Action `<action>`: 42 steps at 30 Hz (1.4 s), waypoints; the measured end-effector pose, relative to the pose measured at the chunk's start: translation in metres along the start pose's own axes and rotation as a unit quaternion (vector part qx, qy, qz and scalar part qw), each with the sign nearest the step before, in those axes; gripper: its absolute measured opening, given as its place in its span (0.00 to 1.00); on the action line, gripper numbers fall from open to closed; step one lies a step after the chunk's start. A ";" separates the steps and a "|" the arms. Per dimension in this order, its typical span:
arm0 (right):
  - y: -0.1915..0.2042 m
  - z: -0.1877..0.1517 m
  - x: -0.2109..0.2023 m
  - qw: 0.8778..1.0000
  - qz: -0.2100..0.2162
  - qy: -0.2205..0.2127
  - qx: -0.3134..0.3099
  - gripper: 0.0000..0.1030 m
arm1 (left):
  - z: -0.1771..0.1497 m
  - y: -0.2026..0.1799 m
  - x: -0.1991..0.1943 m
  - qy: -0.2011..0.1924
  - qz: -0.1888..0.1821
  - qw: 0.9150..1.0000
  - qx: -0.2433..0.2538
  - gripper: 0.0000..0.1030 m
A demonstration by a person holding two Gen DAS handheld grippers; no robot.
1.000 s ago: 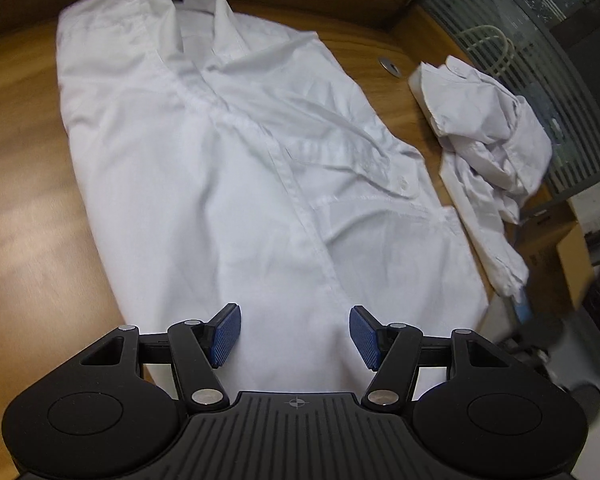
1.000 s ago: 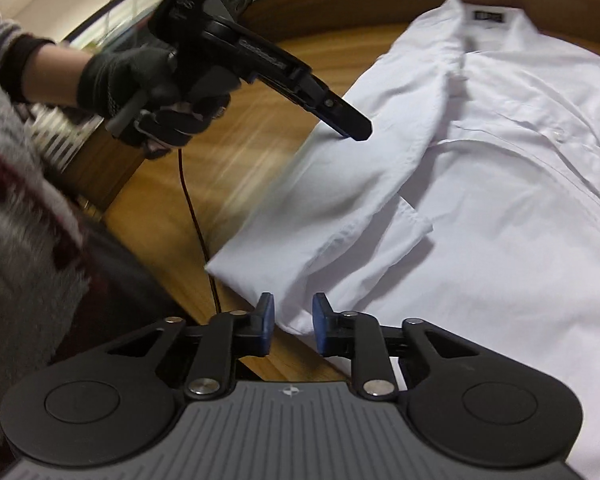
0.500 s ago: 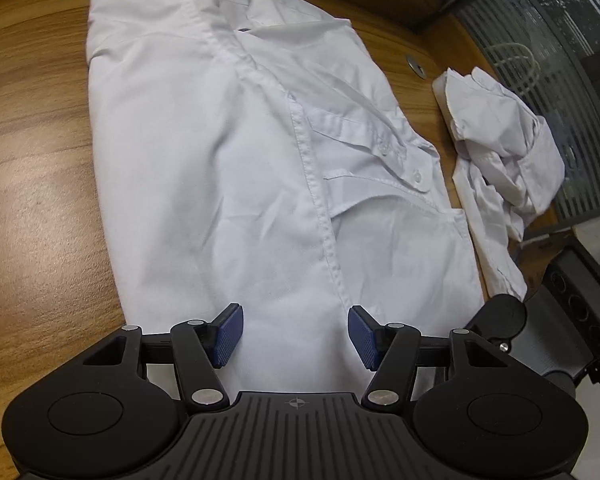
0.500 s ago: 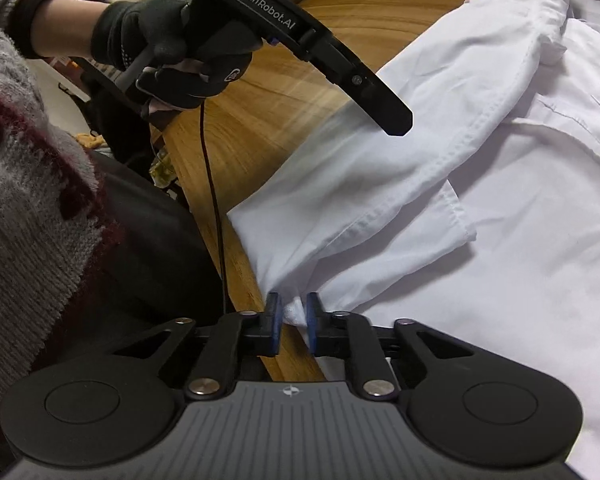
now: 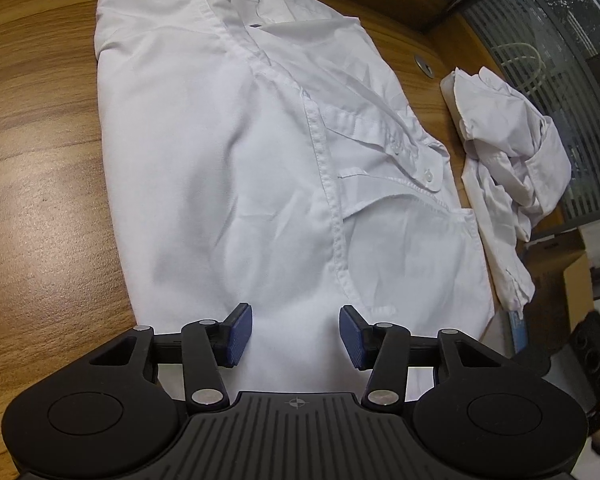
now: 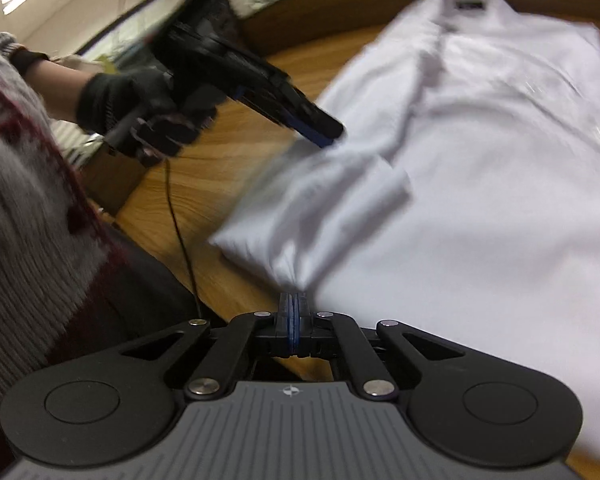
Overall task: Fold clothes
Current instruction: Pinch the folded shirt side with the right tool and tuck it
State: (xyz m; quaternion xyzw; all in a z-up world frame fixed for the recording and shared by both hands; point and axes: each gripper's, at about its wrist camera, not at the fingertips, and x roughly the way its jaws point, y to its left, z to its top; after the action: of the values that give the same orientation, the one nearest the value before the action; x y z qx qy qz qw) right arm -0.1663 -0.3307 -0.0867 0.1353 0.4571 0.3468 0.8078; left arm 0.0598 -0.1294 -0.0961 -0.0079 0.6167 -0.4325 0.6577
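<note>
A white button-up shirt (image 5: 228, 168) lies flat on the wooden table (image 5: 32, 200), collar at the far end. My left gripper (image 5: 296, 332) hovers over the shirt's near hem. Its jaws are closing, with cloth below the gap, and the blue pads (image 5: 238, 332) are apart from it. In the right wrist view my right gripper (image 6: 294, 300) is shut on the shirt's (image 6: 460, 208) near left corner, and the cloth bunches up to the pads. The left gripper (image 6: 320, 134), held by a black-gloved hand (image 6: 116, 100), points down at the shirt's folded side edge.
A second white garment (image 5: 508, 168) lies crumpled at the table's right edge, with a cardboard box (image 5: 572, 280) below it. A metal grommet (image 5: 423, 65) sits in the tabletop. A black cable (image 6: 180, 232) hangs off the near table edge beside the person's grey sweater (image 6: 20, 200).
My right gripper closed fully on the shirt's near corner and has started pulling it, blurring that view. My left gripper's pads have come closer together above the hem.
</note>
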 end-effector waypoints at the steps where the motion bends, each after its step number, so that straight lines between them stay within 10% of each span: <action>1: 0.002 -0.004 -0.001 1.000 -0.003 -0.008 0.008 0.00 | 0.001 -0.001 0.000 0.002 0.000 1.000 0.001 0.52; 27: -0.038 0.072 0.064 0.995 0.095 0.012 0.042 0.50 | 0.000 -0.003 0.001 -0.003 0.001 1.000 -0.005 0.55; 36: -0.042 0.073 0.078 0.984 0.161 0.050 0.060 0.37 | -0.001 -0.005 0.003 -0.006 0.006 1.000 0.000 0.55; 42: -0.026 0.066 0.066 0.986 0.147 0.069 0.031 0.12 | 0.001 -0.003 0.004 -0.004 0.004 1.000 0.006 0.55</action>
State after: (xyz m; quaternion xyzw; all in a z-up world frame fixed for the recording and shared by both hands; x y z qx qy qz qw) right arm -0.0771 -0.2977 -0.1075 0.2015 0.4970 0.4561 0.7102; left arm 0.0582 -0.1342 -0.0975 -0.0029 0.6116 -0.4333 0.6620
